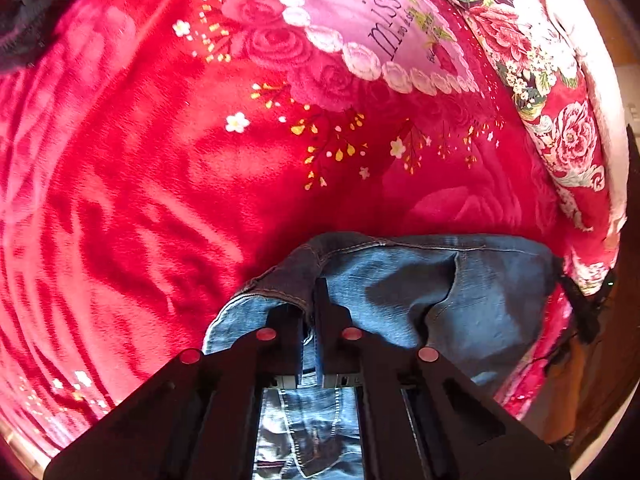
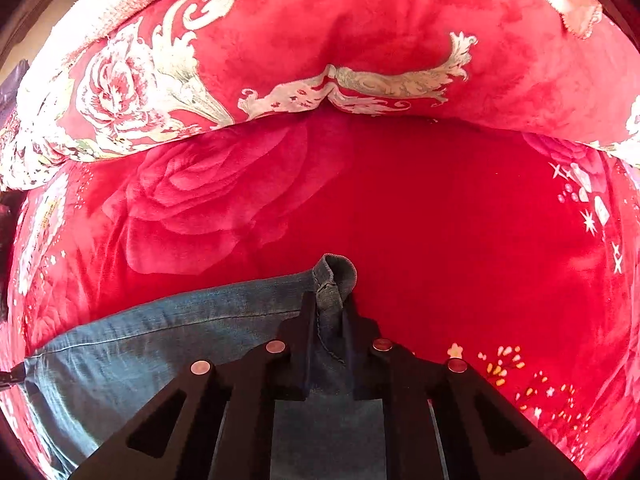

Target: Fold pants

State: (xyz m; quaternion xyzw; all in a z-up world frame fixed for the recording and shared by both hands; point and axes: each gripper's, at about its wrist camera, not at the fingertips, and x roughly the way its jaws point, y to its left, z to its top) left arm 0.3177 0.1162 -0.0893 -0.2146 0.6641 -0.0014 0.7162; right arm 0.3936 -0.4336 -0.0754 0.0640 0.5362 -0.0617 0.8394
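Because the jeans (image 1: 460, 292) are soft, fairly heavy denim lying on the red blanket (image 1: 160, 200), they will likely sag between grips; thick hems and seams (stiffer, less slippery) look the best holds; the left gripper (image 1: 308, 304) is clamped on a stitched edge; the right gripper (image 2: 330, 312) pinches a bunched corner (image 2: 336, 276), jaws narrow around cloth.

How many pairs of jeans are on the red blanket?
1. The jeans lie on the red blanket, pinched at one edge by the left gripper and at another by the right gripper. More could lie out of view.
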